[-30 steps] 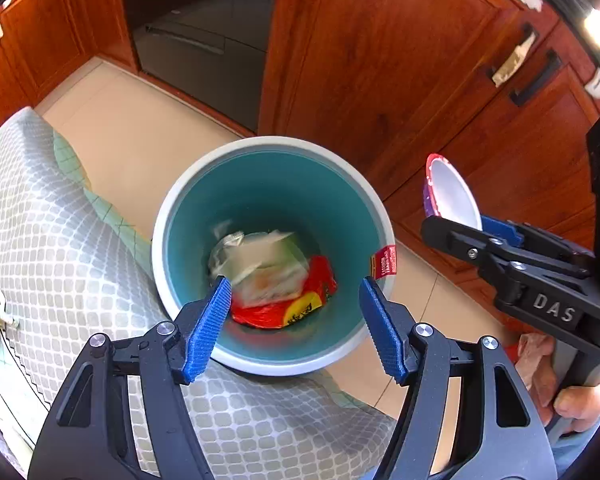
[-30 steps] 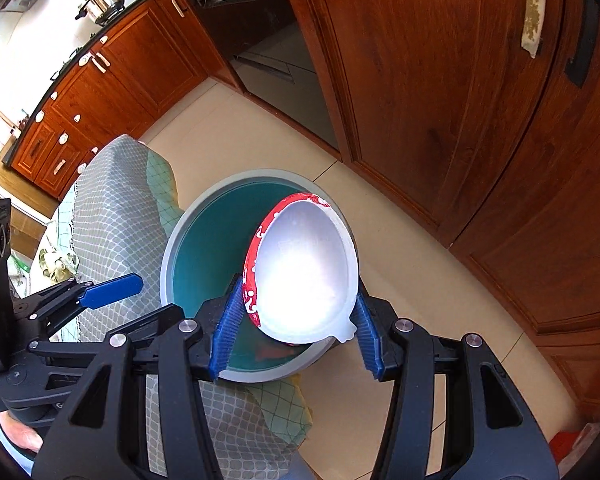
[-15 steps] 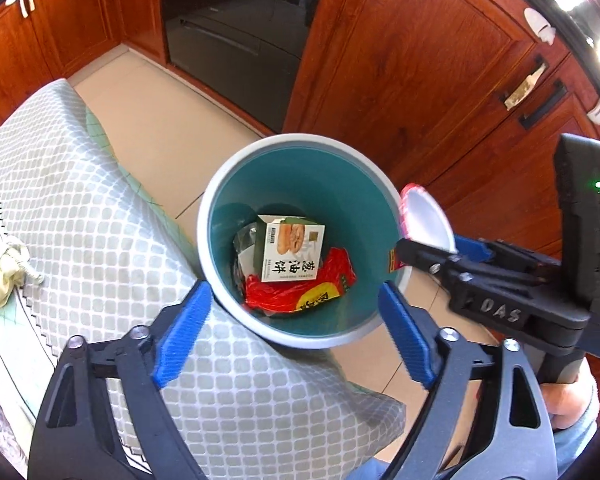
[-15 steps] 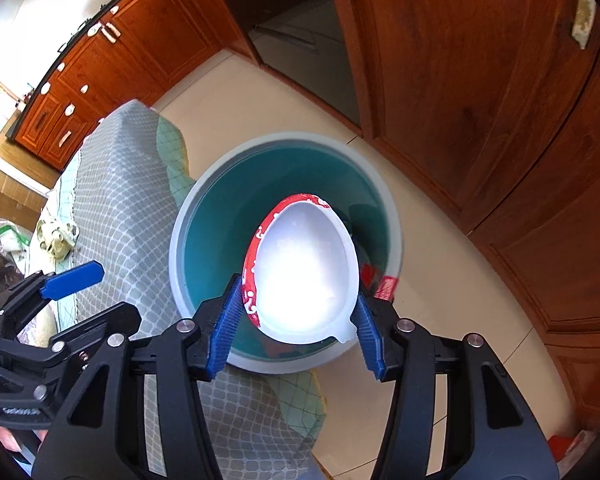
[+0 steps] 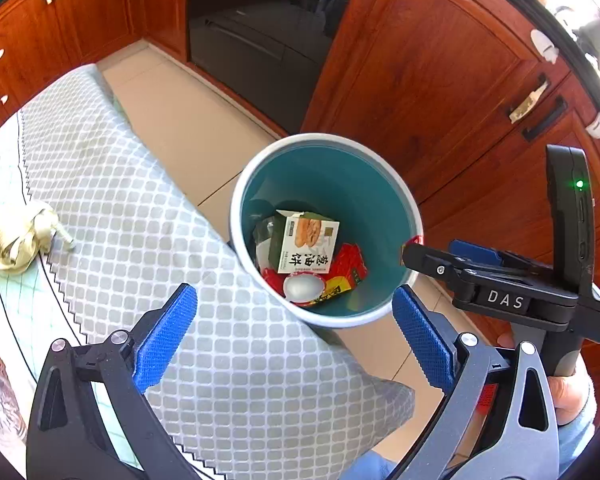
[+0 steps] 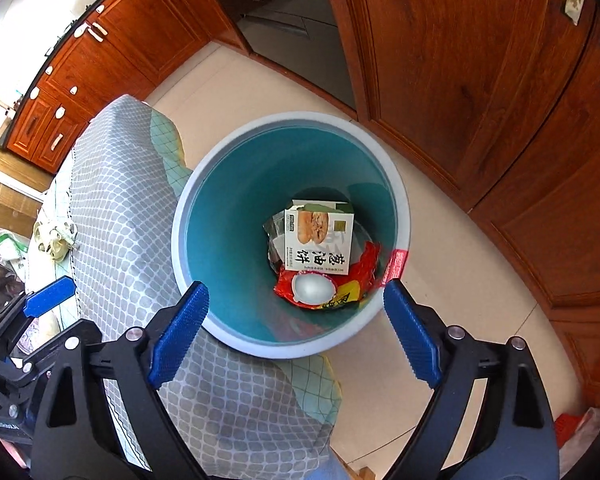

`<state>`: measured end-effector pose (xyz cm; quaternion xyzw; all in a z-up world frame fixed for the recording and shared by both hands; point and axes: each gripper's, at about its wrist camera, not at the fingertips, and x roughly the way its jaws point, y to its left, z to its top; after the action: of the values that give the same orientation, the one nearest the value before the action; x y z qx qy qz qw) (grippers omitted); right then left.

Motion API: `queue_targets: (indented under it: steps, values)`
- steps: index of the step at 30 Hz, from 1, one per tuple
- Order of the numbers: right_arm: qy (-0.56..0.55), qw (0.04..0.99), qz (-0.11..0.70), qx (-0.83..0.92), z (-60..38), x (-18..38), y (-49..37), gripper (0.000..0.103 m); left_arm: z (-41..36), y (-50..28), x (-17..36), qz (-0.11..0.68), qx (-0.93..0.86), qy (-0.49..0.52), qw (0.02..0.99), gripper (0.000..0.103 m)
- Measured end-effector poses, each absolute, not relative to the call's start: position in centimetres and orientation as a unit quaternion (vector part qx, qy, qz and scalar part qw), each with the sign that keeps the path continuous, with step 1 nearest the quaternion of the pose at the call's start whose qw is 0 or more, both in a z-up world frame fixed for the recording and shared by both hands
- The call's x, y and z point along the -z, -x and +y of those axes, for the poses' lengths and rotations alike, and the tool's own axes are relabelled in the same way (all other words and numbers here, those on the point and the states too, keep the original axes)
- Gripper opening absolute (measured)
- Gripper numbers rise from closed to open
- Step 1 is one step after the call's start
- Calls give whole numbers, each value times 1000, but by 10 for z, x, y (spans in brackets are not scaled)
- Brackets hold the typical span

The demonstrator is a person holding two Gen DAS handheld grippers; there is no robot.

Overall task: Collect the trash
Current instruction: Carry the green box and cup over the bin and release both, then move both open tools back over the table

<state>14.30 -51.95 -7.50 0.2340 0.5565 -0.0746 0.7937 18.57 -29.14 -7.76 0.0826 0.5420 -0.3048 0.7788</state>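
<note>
- While both tools hang over the floor pointing steeply down, the right gripper has its blue jaws spread wide with nothing between them; they have just been opening.
- Directly ahead of those jaws and below them stands the bin, teal inside with a pale rim, its mouth filling the gap between the two pads.
- Down at the bottom of the bin, on the side nearest the right gripper, lies the red-and-white cup, open side up, resting on a red wrapper.
- Just beyond the cup lies a snack box with a picture of flat bread, face up.
- Left of the right gripper, the left gripper also stands wide apart and empty, its jaws having just been opening; the bin sits ahead of it, slightly to its right.
- Under and to the left of both tools runs a grey patterned cloth draped over a table edge, touching the bin's near side.
- Farther out on that cloth, to the left gripper's far left, lies a crumpled pale wad.
- Beyond the bin stand reddish wooden cabinets.
</note>
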Motion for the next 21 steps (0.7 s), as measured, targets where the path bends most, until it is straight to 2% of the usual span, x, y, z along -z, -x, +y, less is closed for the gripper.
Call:
queue_targets:
  steps: [21]
  values:
    - [-185, 811, 552, 52, -448, 38, -131, 85, -191, -157, 45, 522, 283, -23, 804, 99]
